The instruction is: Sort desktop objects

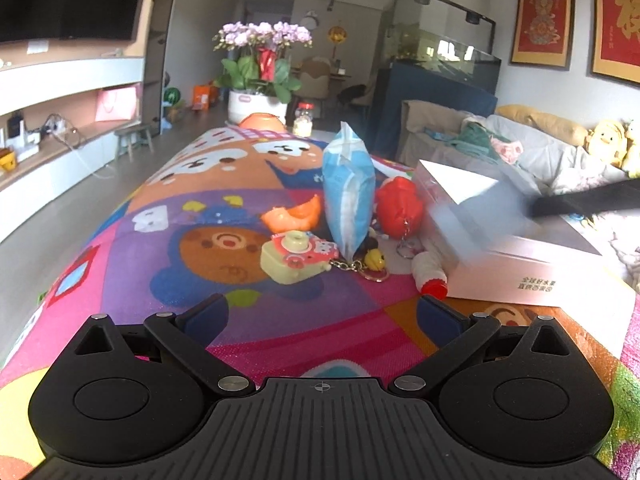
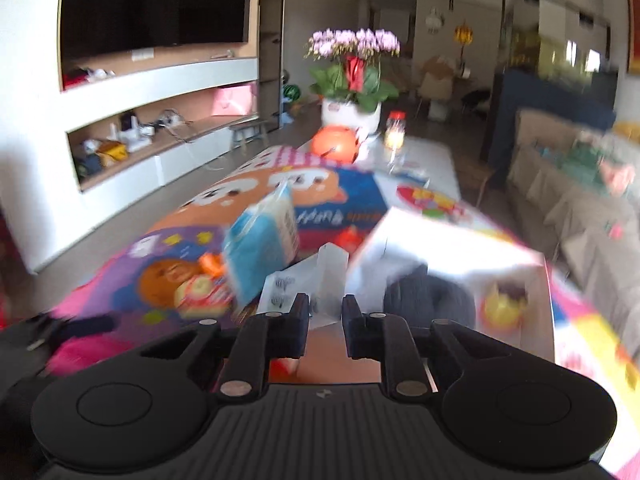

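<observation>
On the colourful cartoon mat [image 1: 200,280], my left gripper [image 1: 322,312] hangs open above the near edge with nothing between its fingers. Ahead of it lie a pink toy camera keychain [image 1: 296,256], an upright blue tissue pack [image 1: 348,196], a red plush charm [image 1: 400,208], a yellow duck keychain [image 1: 374,260] and a white bottle with a red cap [image 1: 430,276]. In the blurred right wrist view, my right gripper [image 2: 326,304] is shut on a clear plastic packet [image 2: 328,276], just left of the open white box [image 2: 452,248].
The pale box [image 1: 500,232] fills the mat's right side; a dark thing [image 2: 428,296] and a yellow toy [image 2: 504,304] lie inside it. A blurred black bar [image 1: 588,200] crosses over the box. An orange piece [image 1: 294,214], a flower pot [image 1: 256,104] and a sofa [image 1: 540,144] lie beyond.
</observation>
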Available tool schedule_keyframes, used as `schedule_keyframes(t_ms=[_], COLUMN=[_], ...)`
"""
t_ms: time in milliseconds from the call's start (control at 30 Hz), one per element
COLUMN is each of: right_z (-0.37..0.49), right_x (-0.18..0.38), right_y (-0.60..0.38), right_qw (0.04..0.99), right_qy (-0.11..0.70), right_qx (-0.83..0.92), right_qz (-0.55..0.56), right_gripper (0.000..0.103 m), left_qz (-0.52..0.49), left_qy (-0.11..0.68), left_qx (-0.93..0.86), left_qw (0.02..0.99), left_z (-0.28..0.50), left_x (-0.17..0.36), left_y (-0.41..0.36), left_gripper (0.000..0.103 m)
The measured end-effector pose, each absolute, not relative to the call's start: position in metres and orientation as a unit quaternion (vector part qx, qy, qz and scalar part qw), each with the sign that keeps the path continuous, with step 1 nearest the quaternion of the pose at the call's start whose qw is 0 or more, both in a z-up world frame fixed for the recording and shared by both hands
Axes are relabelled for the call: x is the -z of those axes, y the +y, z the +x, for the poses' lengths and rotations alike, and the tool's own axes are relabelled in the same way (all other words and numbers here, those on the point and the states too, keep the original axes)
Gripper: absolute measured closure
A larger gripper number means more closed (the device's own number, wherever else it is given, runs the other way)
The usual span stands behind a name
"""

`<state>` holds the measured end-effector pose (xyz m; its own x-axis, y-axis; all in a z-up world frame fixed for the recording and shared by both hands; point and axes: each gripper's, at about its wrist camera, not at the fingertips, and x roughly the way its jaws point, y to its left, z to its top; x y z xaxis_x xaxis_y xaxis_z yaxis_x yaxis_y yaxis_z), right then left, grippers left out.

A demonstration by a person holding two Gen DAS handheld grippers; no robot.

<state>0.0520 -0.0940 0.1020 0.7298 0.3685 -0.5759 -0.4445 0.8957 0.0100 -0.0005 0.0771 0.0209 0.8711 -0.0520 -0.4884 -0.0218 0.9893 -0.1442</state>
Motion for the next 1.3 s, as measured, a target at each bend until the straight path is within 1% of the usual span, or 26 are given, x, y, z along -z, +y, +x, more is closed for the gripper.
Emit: schedule_keyframes(t_ms=[100,167,233,300,433,500,567,600,633,700,767,800,900,933,1000,1100,1300], right_z=[0.027,0.01,-0.003,-0.011,-0.005,0.007,0.027,0.039,0.054,0.086,0.113,0.122,0.131,0.132,0.136,0.136,0.121], right_x=[-0.101,-0.094,-0.087,-0.079,-0.075,-0.078,-0.08,-0.079,-0.078,-0.069,-0.058,-0.054,-0.042,-0.042,-0.041,-0.039,-0.041], right_y=[-0.128,-0.147,-0.162,-0.173,-0.191,-0.193,-0.195,-0.196,-0.195,-0.195,-0.192,-0.191,-0.181,-0.178,-0.171,-0.164,-0.16], right_qw=[0.922,0.927,0.935,0.943,0.948,0.956,0.966,0.97,0.97,0.963,0.952,0.95,0.948,0.947,0.946,0.946,0.942], right_qy=[0.315,0.311,0.303,0.293,0.287,0.268,0.247,0.241,0.242,0.268,0.301,0.308,0.294,0.288,0.282,0.265,0.255], right_qx=[-0.219,-0.2,-0.174,-0.148,-0.134,-0.118,-0.072,-0.041,-0.02,-0.021,-0.025,-0.024,-0.031,-0.043,-0.051,-0.069,-0.126], right_qz=[-0.049,-0.052,-0.055,-0.05,-0.019,-0.022,-0.014,-0.012,-0.017,-0.03,-0.044,-0.056,-0.119,-0.133,-0.152,-0.175,-0.179], right_gripper=[0.085,0.079,0.055,0.046,0.046,0.046,0.036,0.029,0.029,0.029,0.036,0.044,0.047,0.05,0.05,0.055,0.055], left_qz=[-0.063,-0.047,-0.025,-0.015,0.009,0.029,0.034,0.033,0.032,0.035,0.041,0.043,0.042,0.041,0.034,0.024,0.038], left_qy=[0.258,0.261,0.264,0.267,0.271,0.267,0.272,0.275,0.278,0.276,0.274,0.273,0.273,0.273,0.272,0.272,0.278], left_qx=[0.008,0.01,0.016,0.031,0.073,0.08,0.087,0.091,0.096,0.102,0.105,0.105,0.105,0.105,0.107,0.113,0.136], left_qw=[0.964,0.964,0.964,0.963,0.96,0.96,0.958,0.956,0.955,0.955,0.955,0.955,0.955,0.955,0.956,0.955,0.95], left_z=[0.001,0.002,0.004,0.008,0.021,0.03,0.04,0.044,0.046,0.047,0.045,0.044,0.04,0.039,0.038,0.035,0.031], left_x=[-0.021,-0.021,-0.022,-0.023,-0.023,-0.022,-0.021,-0.021,-0.02,-0.02,-0.021,-0.022,-0.024,-0.025,-0.025,-0.026,-0.023], left_y=[0.074,0.068,0.061,0.054,0.033,0.022,0.014,0.011,0.009,0.008,0.012,0.015,0.03,0.034,0.042,0.047,0.04], left_gripper=[0.0,0.0,0.0,0.0,0.0,0.0,0.0,0.0,0.0,0.0,0.0,0.0,0.0,0.0,0.0,0.0,0.0])
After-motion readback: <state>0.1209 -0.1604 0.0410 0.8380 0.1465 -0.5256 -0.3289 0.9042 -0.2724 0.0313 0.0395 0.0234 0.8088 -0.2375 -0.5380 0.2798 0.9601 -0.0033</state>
